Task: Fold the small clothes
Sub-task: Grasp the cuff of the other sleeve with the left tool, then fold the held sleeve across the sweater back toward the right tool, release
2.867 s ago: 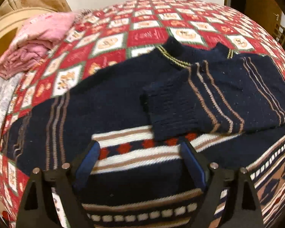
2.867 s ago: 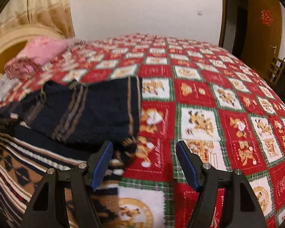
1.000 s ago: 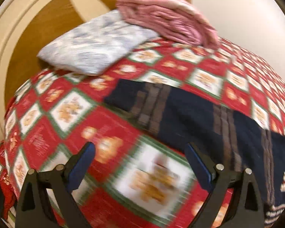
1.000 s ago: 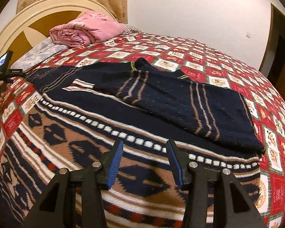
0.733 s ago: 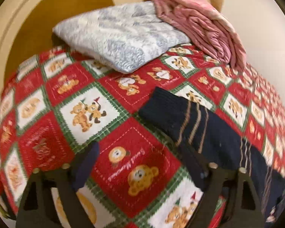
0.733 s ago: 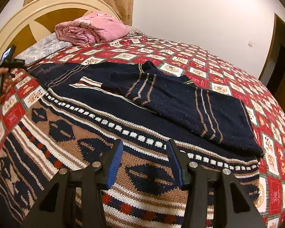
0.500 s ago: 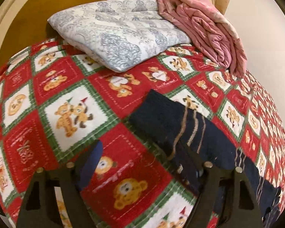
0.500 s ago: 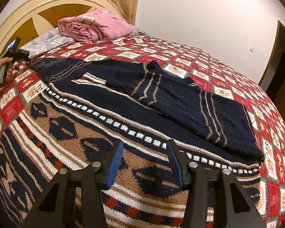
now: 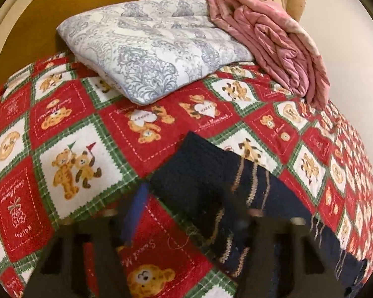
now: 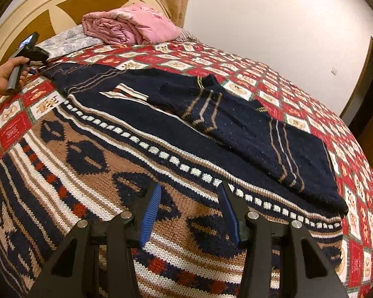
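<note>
Near the head of the bed [image 9: 69, 129], by the headboard [image 10: 69, 2], our left gripper [image 9: 186, 211] sits blurred with its fingers spread around the cuff of the sleeve [image 9: 199, 173], touching or not we cannot tell. Our right gripper [image 10: 189, 213] hovers spread over the sweater [image 10: 161, 149], which lies flat across the bedspread, navy with brown, white and red bands, its other sleeve folded across the chest. A grey pillow [image 9: 149, 49] and pink quilt [image 9: 273, 49] lie beyond the cuff
</note>
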`<state>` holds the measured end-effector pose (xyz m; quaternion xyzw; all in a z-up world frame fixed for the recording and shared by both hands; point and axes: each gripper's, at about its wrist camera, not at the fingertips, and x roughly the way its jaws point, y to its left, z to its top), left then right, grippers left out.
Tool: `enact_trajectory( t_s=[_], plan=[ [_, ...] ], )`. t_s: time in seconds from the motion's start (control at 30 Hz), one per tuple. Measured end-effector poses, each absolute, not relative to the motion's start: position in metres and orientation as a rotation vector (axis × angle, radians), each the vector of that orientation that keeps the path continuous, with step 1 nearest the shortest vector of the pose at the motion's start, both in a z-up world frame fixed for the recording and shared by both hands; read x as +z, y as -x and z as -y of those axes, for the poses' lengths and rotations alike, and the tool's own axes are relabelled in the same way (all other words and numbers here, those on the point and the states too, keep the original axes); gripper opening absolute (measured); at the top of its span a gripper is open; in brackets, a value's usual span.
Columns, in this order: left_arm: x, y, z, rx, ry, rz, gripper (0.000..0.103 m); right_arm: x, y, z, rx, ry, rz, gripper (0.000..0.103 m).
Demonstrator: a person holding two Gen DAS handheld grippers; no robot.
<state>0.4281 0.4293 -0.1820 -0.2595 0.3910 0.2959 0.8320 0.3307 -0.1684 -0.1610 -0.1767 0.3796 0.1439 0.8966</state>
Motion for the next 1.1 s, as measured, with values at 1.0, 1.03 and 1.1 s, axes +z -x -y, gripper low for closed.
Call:
enact_trajectory(
  t_s=[1.0, 1.03, 1.1],
  plan=[
    [-0.045, -0.411, -0.271, 0.175, 0.376, -0.578, 0.008, -0.157, -0.331, 0.19, 0.259, 0.248, -0.81, 0.058],
    [-0.038, -0.41, -0.257, 0.146, 0.373, -0.573, 0.008, -0.155, -0.329, 0.191, 0.261, 0.245, -0.806, 0.058],
    [-0.029, -0.41, -0.235, 0.099, 0.368, -0.567, 0.008, -0.153, -0.326, 0.194, 0.263, 0.242, -0.798, 0.058]
  ],
)
